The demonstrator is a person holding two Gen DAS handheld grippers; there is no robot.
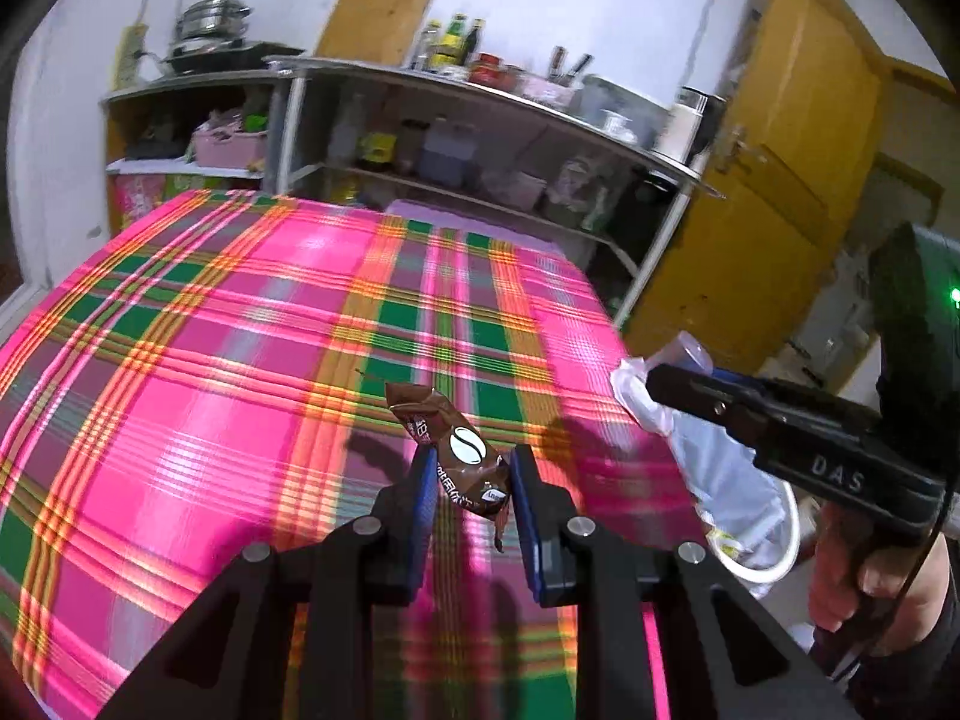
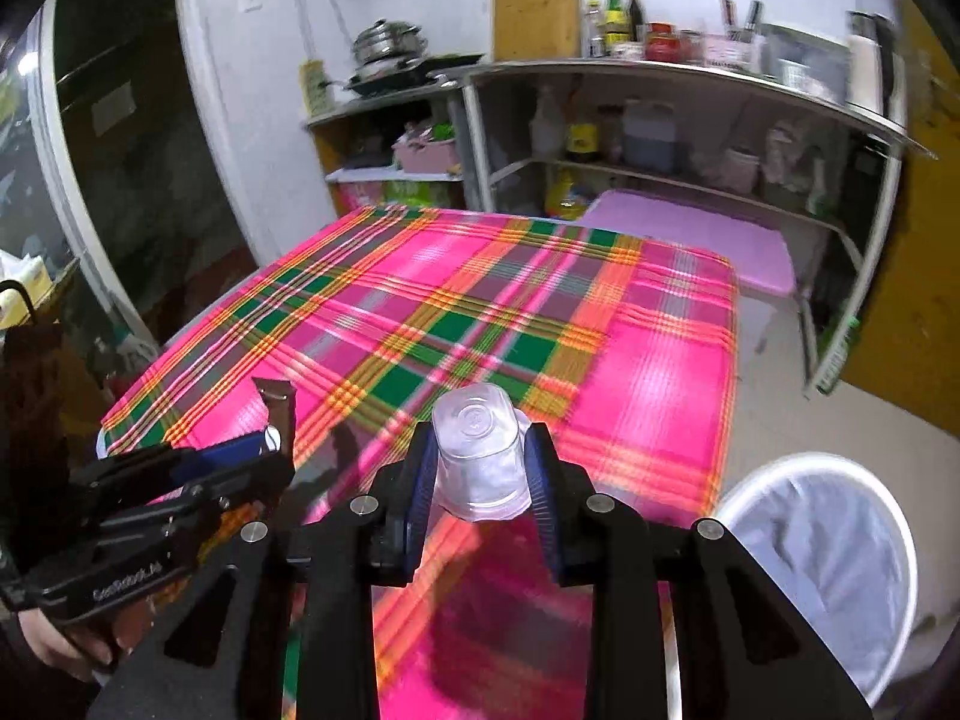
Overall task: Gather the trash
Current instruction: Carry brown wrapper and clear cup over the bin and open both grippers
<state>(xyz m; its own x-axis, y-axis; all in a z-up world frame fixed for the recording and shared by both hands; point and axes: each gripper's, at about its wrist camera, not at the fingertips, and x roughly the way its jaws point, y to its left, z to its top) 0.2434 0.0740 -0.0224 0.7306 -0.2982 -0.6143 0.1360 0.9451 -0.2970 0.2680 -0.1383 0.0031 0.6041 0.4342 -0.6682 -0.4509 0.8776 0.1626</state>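
Home kitchen, steel shelves (image 2: 690, 69), pots (image 2: 384, 42), bottles (image 2: 612, 18)

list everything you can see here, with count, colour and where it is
coffee wrapper: 1, brown, held above the table in the left hand-held gripper
plastic cup: 1, clear, base pointing away from the camera, in the right hand-held gripper
tablecloth: 1, pink, green and orange plaid, covering the table
trash bin: 1, white rim, pale liner, on the floor right of the table
metal shelf: 1, grey, behind the table, holding bottles and jars
door: 1, yellow, far right
hand-held grippers: 2, black with blue pads, both shut on trash
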